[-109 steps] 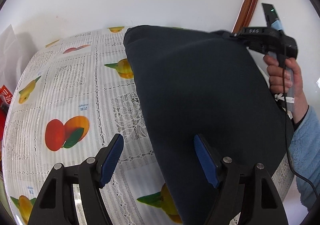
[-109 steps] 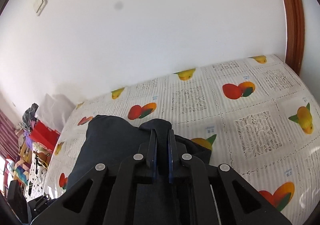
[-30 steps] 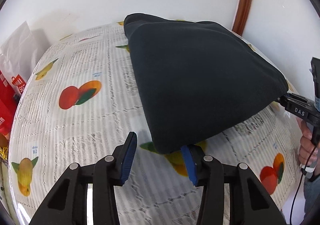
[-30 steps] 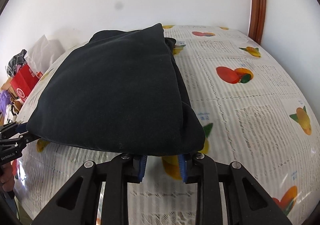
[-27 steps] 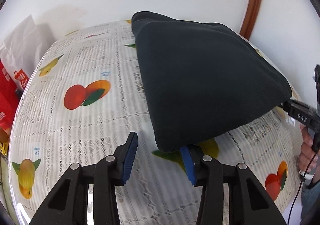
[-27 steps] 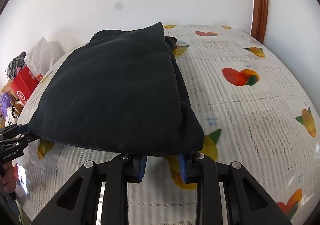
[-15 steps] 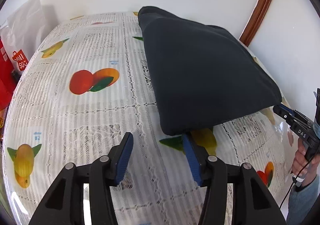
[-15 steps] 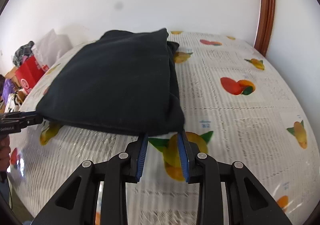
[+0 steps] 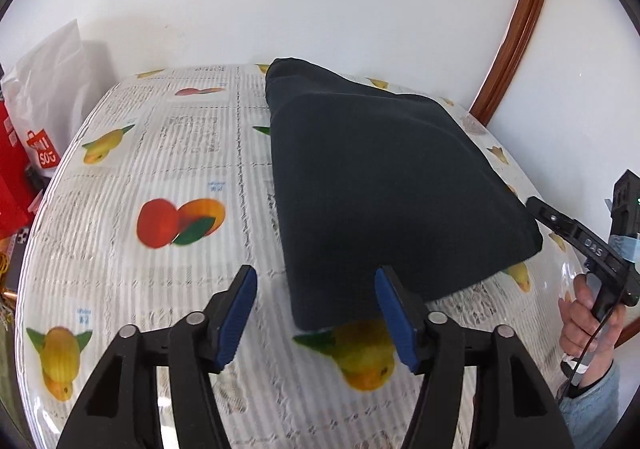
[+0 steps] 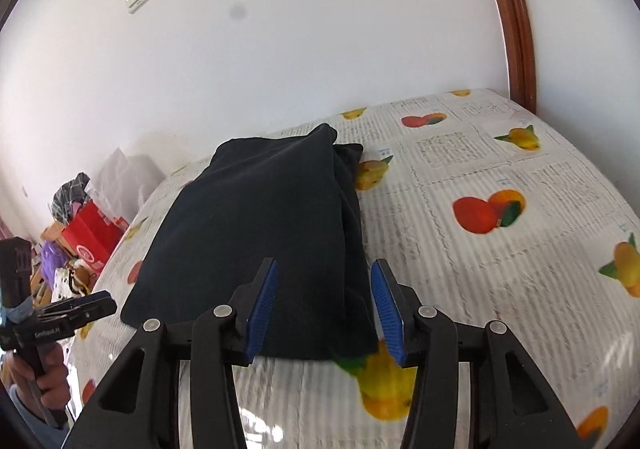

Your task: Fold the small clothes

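Covering table (image 9: pixel 168 169): fruit-print cloth, white walls (image 10: pixel 320 29).

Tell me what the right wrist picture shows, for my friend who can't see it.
A folded dark cloth lies on a fruit-print tablecloth. The right tool sits open at its near edge, and the left tool is at the far left.

Dark navy garment (image 9: pixel 384 185): folded into a flat, layered rectangle, lying on the surface, near corner between the open left gripper's (image 9: pixel 316 313) fingers.

Folded dark garment (image 9: pixel 384 185) on fruit-print tablecloth (image 9: pixel 160 177), left gripper (image 9: pixel 316 309) spread
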A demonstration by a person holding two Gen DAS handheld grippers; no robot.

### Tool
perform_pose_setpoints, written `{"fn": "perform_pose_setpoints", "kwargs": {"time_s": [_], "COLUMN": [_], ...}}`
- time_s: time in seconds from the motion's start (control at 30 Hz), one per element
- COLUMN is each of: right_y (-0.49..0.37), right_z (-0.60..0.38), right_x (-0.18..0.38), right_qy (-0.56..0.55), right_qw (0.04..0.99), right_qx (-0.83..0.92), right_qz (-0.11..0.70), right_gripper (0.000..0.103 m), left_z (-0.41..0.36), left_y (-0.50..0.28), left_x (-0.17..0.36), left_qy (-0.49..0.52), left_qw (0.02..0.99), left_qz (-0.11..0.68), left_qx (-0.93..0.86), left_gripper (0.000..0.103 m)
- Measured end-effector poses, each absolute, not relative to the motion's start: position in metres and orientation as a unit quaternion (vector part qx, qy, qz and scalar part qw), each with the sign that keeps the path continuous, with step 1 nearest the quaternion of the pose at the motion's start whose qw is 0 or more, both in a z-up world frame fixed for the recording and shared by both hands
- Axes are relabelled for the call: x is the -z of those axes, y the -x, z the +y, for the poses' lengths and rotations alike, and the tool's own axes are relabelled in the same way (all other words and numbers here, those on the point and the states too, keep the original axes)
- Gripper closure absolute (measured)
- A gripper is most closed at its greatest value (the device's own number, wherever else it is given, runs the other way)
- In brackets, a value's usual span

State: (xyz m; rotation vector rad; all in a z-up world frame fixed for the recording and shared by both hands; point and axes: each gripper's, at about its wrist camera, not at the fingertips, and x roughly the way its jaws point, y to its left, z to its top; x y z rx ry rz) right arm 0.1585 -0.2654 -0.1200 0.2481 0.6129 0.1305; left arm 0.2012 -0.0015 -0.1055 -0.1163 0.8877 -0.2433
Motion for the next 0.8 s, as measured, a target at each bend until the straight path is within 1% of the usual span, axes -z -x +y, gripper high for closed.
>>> {"fn": "perform_pose_setpoints", "kwargs": {"time_s": [0.03, 0.07, 0.1, 0.13, 0.17, 0.23, 0.3, 0.47, 0.6, 0.67, 0.7, 0.73, 0.8], "right_y": [-0.166, -0.178, -0.186, -0.192, -0.193, -0.178, -0.166, -0.176, -0.168, -0.166, -0.166, -0.166, -0.171], "right_z": [-0.265, -0.264, -0.265, -0.265, -0.266, -0.273, -0.284, -0.282, -0.273, -0.267, -0.263, -0.262, -0.262], "right_x": [0.123, 0.128, 0.133, 0.136, 0.136, 0.127, 0.126, 0.144, 0.136, 0.133, 0.129, 0.125, 0.110], "right_qy": [-0.121, -0.125, -0.133, -0.141, -0.143, -0.144, -0.168, -0.153, -0.090, -0.045, -0.014, -0.001, 0.007], "right_qw": [0.943, 0.939, 0.933, 0.928, 0.928, 0.942, 0.944, 0.932, 0.938, 0.935, 0.934, 0.934, 0.937], "right_qx": [-0.052, -0.045, -0.054, -0.069, -0.081, -0.093, -0.106, -0.075, -0.047, -0.045, -0.040, -0.039, -0.026], "right_qz": [0.305, 0.318, 0.330, 0.339, 0.334, 0.287, 0.264, 0.321, 0.332, 0.349, 0.355, 0.356, 0.349], "right_gripper": [0.058, 0.070, 0.091, 0.096, 0.098, 0.099, 0.100, 0.099, 0.090, 0.090, 0.090, 0.089, 0.082], "left_z": [-0.003, -0.005, -0.006, -0.008, -0.008, -0.006, -0.003, -0.010, -0.012, -0.008, -0.006, -0.005, -0.004], "left_y": [-0.206, -0.209, -0.212, -0.214, -0.216, -0.217, -0.215, -0.216, -0.218, -0.223, -0.226, -0.229, -0.234], "left_x": [0.108, 0.110, 0.114, 0.118, 0.122, 0.125, 0.128, 0.124, 0.115, 0.117, 0.121, 0.124, 0.124], "left_qy": [0.058, 0.060, 0.060, 0.056, 0.051, 0.055, 0.065, 0.041, 0.016, 0.010, 0.010, 0.011, 0.014], "left_qw": [0.892, 0.890, 0.888, 0.887, 0.886, 0.884, 0.882, 0.887, 0.895, 0.896, 0.891, 0.887, 0.882], "left_qz": [0.433, 0.437, 0.442, 0.447, 0.452, 0.455, 0.457, 0.451, 0.436, 0.437, 0.446, 0.455, 0.460], "left_qx": [0.116, 0.115, 0.111, 0.103, 0.094, 0.091, 0.100, 0.096, 0.092, 0.080, 0.081, 0.086, 0.097], "left_gripper": [0.042, 0.042, 0.042, 0.042, 0.042, 0.041, 0.040, 0.041, 0.041, 0.041, 0.038, 0.038, 0.036]}}
